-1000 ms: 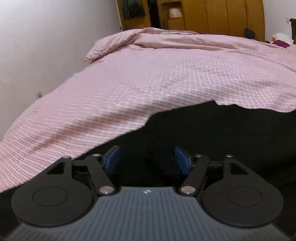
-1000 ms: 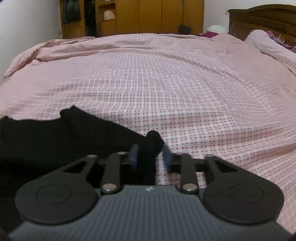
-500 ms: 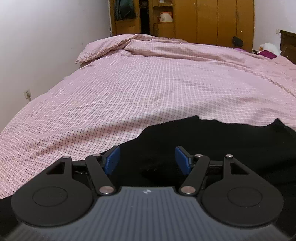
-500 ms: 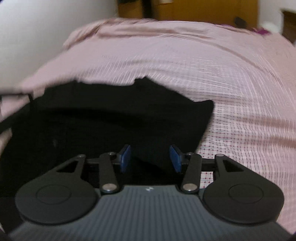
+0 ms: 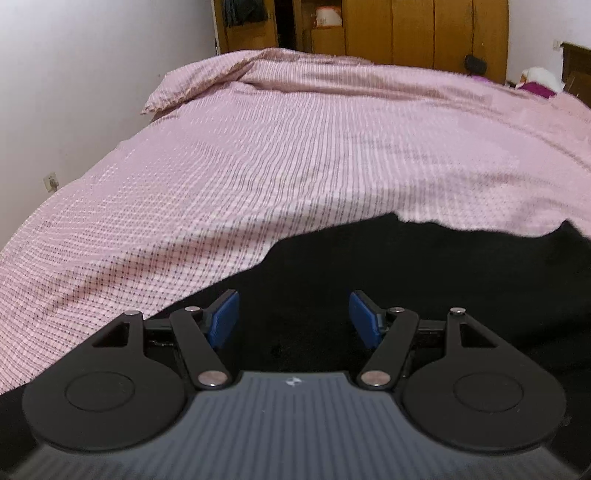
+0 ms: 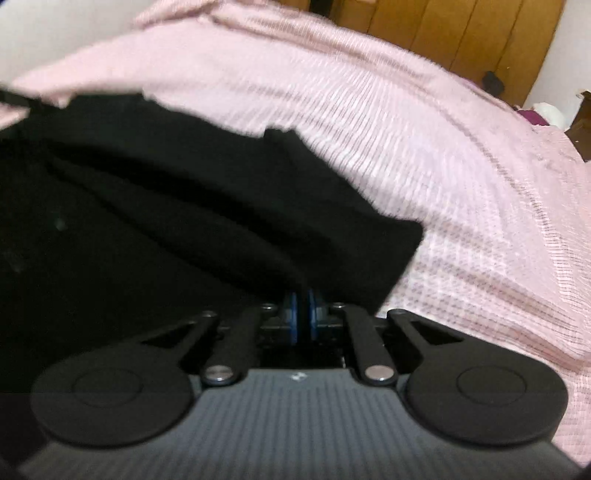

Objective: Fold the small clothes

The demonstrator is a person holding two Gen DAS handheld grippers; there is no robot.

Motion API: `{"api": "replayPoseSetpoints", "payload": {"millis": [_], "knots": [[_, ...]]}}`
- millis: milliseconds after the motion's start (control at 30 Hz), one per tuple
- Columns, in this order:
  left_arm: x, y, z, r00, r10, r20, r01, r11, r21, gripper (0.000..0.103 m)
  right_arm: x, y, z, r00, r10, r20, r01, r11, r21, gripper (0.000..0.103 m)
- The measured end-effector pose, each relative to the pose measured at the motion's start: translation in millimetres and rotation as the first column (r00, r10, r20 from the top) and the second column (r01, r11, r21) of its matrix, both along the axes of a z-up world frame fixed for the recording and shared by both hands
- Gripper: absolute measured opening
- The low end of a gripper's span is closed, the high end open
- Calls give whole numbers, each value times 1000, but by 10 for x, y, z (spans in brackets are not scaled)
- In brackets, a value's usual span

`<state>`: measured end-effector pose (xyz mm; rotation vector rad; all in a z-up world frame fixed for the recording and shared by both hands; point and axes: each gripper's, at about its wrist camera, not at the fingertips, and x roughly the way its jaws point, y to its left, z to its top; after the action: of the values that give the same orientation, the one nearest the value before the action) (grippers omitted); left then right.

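Pink checked bedding (image 5: 295, 177) covered the whole bed, with wooden wardrobes (image 5: 424, 33) along the far wall and a bare white wall (image 5: 74, 74) on one side. On the near part of the bed lay the black garment (image 6: 177, 206), spread mostly flat with soft ridges and creases across it, its far edge ragged against the pink.

The right gripper (image 6: 303, 317) had just been closing, and its blue pads now stood almost together with a dark sliver of cloth between them, so it looked clenched on the near right-hand edge of the garment, close to the corner that jutted toward the bedding. That view was blurred, so I could not be certain how much cloth it had caught.

The left gripper (image 5: 293, 319) hung with its jaws spread wide above the black cloth, the pads (image 5: 223, 319) touching nothing that I could see, released and waiting.

The garment looked light, limp and thin, the kind that sags and slides once raised and holds no shape of its own. I judged that edges and corners were the places to pinch, since the flat middle offered nothing to bite. A matching hold for the left tongs on the opposite near edge seemed sensible, to keep the fold straight.
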<state>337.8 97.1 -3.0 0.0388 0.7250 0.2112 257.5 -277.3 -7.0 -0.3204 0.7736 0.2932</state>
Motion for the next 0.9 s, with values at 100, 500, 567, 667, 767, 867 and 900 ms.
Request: {"api": "replayPoseSetpoints", "payload": {"millis": [100,500,567,667,767,867,900], "knots": [[69,-2,-156,999,6,-50,-4,999,42,71,-129,-137,112,1000,21,4,-21,1000,19,9],[-94,148,-82,998,47,-52,-46,999,22,76,-141,-142,-41,997,-15,-77,16,1000,12,31],[-236,237,13,996,67,-50,-67,998,6,76,-203,-182,59,997,-35,-72,40,997,72,46],[-504,418,126,992,104,-65,-106,994,-27,76,-336,-207,198,998,-47,-49,54,988,142,58],[-785,601,224,986,149,-80,-153,987,-39,76,-461,-192,315,996,-63,-67,74,980,184,58],[-1104,802,319,978,191,-82,-196,979,-61,76,-552,-176,388,992,-70,-101,91,972,219,58],[-1206,867,346,975,208,-81,-214,975,-67,77,-595,-160,426,992,-69,-108,93,969,227,58]]}}
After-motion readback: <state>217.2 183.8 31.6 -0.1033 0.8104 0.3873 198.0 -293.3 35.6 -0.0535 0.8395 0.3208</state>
